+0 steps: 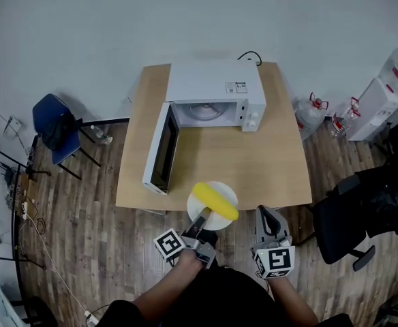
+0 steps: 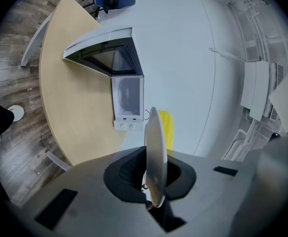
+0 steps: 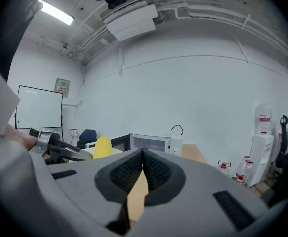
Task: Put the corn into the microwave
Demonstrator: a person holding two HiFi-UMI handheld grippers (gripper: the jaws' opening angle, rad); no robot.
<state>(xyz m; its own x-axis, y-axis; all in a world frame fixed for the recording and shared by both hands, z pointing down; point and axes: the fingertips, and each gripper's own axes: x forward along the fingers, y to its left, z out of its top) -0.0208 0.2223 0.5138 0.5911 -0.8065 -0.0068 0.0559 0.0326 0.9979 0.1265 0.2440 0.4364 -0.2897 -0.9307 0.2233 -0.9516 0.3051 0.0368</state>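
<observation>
A yellow corn cob (image 1: pixel 215 201) lies on a small white plate (image 1: pixel 221 187) that hangs over the near edge of the wooden table (image 1: pixel 253 162). My left gripper (image 1: pixel 204 215) is shut on the plate's near rim. In the left gripper view the plate (image 2: pixel 155 157) stands edge-on between the jaws, with the corn (image 2: pixel 166 127) behind it. The white microwave (image 1: pixel 216 90) stands at the table's far side, its door (image 1: pixel 161 148) swung wide to the left and its cavity (image 1: pixel 202 112) empty. My right gripper (image 1: pixel 268 214) is shut and empty, to the right of the plate; its pads (image 3: pixel 134 168) meet.
A blue chair (image 1: pixel 56 128) stands left of the table. A black office chair (image 1: pixel 349 216) is at the right. Water jugs (image 1: pixel 311 111) sit by the wall at the far right. A black cable (image 1: pixel 251 56) runs behind the microwave.
</observation>
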